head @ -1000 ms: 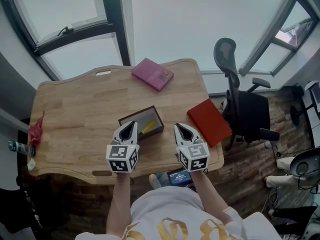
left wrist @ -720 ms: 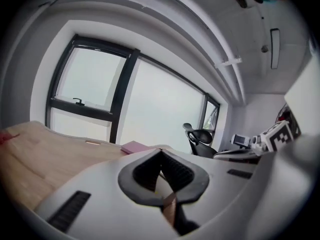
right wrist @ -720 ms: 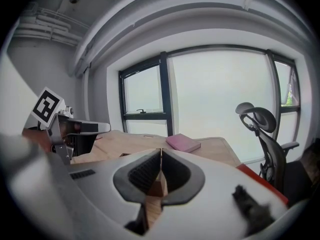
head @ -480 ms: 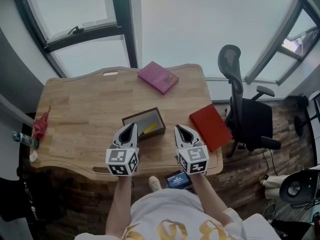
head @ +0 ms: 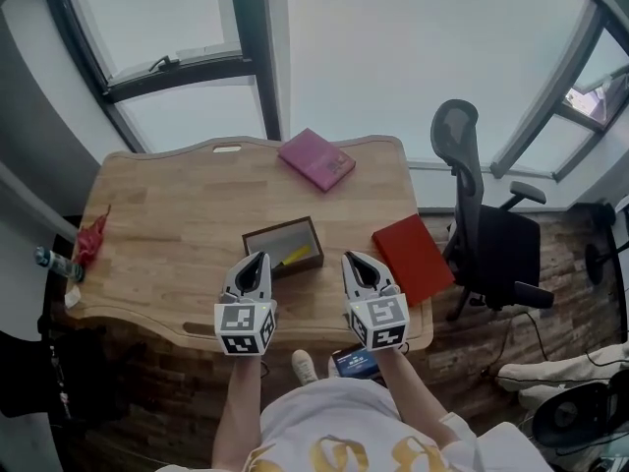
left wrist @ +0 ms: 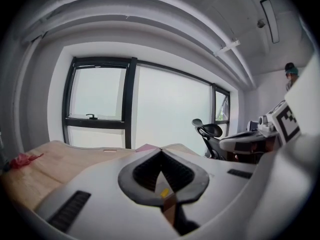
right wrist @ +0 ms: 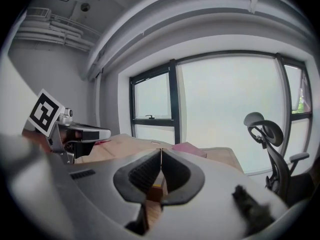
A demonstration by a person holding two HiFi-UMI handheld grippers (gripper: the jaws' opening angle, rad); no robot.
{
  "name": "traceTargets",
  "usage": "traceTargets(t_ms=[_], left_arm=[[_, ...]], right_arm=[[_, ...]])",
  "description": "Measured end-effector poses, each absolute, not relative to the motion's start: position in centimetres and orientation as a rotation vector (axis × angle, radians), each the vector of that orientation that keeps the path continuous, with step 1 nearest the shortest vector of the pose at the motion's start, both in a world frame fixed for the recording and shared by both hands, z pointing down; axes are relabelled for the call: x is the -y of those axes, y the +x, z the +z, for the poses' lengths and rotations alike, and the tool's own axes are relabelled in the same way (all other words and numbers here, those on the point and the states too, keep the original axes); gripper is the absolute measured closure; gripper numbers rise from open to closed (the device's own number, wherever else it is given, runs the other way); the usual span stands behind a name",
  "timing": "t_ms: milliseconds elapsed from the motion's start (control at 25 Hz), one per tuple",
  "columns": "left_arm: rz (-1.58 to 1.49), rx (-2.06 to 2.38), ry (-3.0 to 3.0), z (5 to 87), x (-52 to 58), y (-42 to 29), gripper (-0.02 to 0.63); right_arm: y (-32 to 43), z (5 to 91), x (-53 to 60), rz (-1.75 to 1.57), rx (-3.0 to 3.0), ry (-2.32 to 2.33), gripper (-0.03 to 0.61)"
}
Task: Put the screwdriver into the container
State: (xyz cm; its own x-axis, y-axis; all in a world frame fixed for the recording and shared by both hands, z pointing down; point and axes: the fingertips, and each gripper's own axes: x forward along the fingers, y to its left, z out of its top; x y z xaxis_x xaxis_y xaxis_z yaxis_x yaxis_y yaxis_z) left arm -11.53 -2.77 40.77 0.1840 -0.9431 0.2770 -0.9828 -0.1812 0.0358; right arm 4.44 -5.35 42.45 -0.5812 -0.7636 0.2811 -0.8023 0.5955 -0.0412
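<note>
A yellow screwdriver (head: pixel 294 257) lies inside the dark open box (head: pixel 257 240) near the middle of the wooden table (head: pixel 167 214). My left gripper (head: pixel 257 259) hovers just in front of the box's near left corner, jaws shut and empty. My right gripper (head: pixel 351 260) is level with it, to the right of the box, jaws also shut with nothing between them. In the left gripper view the left gripper (left wrist: pixel 160 150) has its tips meeting, and a bit of yellow from the screwdriver (left wrist: pixel 163 193) shows below them. The right gripper (right wrist: pixel 161 150) looks the same in its own view.
A pink book (head: pixel 316 159) lies at the table's far edge and a red book (head: pixel 412 257) at its right edge. A red cloth (head: pixel 90 243) hangs off the left edge beside a bottle (head: pixel 58 263). An office chair (head: pixel 486 234) stands to the right. Large windows (head: pixel 197 96) rise beyond.
The view has shifted so the table sits slightly farther and more to the right. Both grippers keep the same places beside the box, jaws shut throughout.
</note>
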Motion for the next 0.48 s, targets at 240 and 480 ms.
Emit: traceTargets(t_ms=[240, 480], left_arm=[[0.282, 1.918, 2.221, 40.4, 1.85, -12.03, 0.6], [0.279, 1.936, 2.211, 40.1, 1.77, -12.11, 0.6]], right_arm=[[4.51, 41.64, 5.02, 0.206, 2.605, 1.285, 0.548], [4.69, 41.31, 5.04, 0.196, 2.609, 1.28, 0.548]])
